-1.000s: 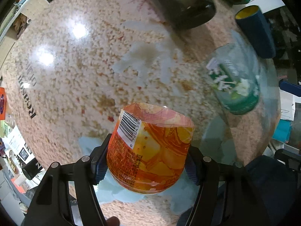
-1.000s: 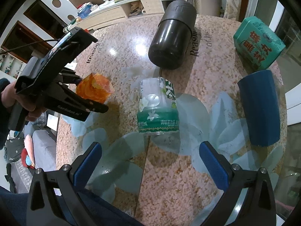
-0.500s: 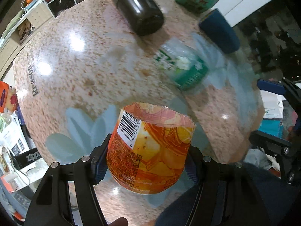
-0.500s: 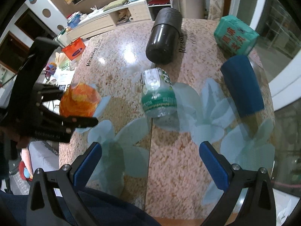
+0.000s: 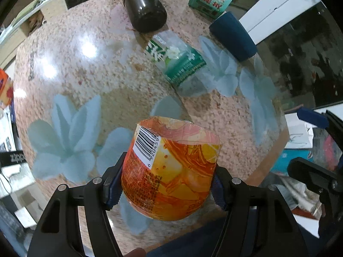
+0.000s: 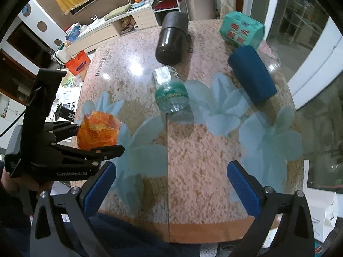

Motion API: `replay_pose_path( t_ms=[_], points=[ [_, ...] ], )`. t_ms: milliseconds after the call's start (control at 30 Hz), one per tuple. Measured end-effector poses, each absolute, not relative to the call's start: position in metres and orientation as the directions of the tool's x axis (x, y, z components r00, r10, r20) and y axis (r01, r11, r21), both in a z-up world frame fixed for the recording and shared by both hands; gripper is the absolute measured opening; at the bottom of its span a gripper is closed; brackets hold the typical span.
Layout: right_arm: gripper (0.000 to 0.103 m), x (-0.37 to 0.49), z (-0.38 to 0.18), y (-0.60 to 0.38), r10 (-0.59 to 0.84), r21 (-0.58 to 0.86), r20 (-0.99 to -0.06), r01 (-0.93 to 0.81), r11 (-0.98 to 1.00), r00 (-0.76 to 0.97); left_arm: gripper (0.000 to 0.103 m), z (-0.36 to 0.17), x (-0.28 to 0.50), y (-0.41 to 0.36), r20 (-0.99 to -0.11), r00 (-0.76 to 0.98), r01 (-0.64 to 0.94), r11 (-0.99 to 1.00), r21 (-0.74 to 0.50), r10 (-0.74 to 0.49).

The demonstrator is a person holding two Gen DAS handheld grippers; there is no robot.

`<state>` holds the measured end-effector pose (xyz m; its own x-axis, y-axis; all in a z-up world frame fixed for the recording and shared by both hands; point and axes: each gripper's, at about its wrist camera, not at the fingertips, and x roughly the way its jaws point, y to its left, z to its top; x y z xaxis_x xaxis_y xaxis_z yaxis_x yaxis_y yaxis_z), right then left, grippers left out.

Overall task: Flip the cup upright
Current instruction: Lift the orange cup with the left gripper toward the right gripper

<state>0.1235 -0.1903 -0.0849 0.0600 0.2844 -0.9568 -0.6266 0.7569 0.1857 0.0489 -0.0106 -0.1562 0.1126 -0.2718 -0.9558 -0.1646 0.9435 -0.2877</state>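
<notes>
My left gripper [image 5: 167,189] is shut on an orange cup [image 5: 171,171] with a barcode label and holds it in the air above the table's near left part. In the right wrist view the left gripper [image 6: 94,136] holds the orange cup [image 6: 97,133] with its open mouth facing up. My right gripper [image 6: 171,187] is open and empty above the table's front edge.
On the speckled round table [image 6: 137,64] lie a clear cup with a green label [image 6: 171,94], a dark blue cup [image 6: 250,77] and a black cylinder [image 6: 171,40], all on their sides. A teal box [image 6: 242,31] sits at the back right.
My left gripper has lifted the orange cup up and back from the tabletop. My right gripper has also pulled back and up, staying open.
</notes>
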Motion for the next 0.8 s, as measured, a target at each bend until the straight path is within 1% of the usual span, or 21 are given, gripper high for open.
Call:
replay_pose_path(
  t_ms=[200,400,633,800],
  points=[
    [0.103,0.126,-0.089,-0.209,0.261,0.163,-0.964,-0.651,0.741,0.056,0.071,-0.17,0.044,-0.037,-0.952,0.108,-0.255,0.917,-0.306,-0.287],
    [0.103,0.14,-0.103,-0.223,0.257,0.19,-0.966,-0.682,0.706,-0.003,0.071,-0.2,0.057,-0.071,-0.955,0.077,-0.343,0.891,-0.296,-0.288],
    [0.103,0.153,-0.114,-0.233,0.247,0.212,-0.968,-0.706,0.676,-0.055,0.071,-0.224,0.063,-0.095,-0.962,0.047,-0.397,0.878,-0.266,-0.27],
    [0.103,0.159,-0.118,-0.239,0.247,0.229,-0.966,-0.715,0.66,-0.082,0.072,-0.23,0.065,-0.099,-0.968,0.034,-0.429,0.871,-0.239,-0.249]
  ],
)
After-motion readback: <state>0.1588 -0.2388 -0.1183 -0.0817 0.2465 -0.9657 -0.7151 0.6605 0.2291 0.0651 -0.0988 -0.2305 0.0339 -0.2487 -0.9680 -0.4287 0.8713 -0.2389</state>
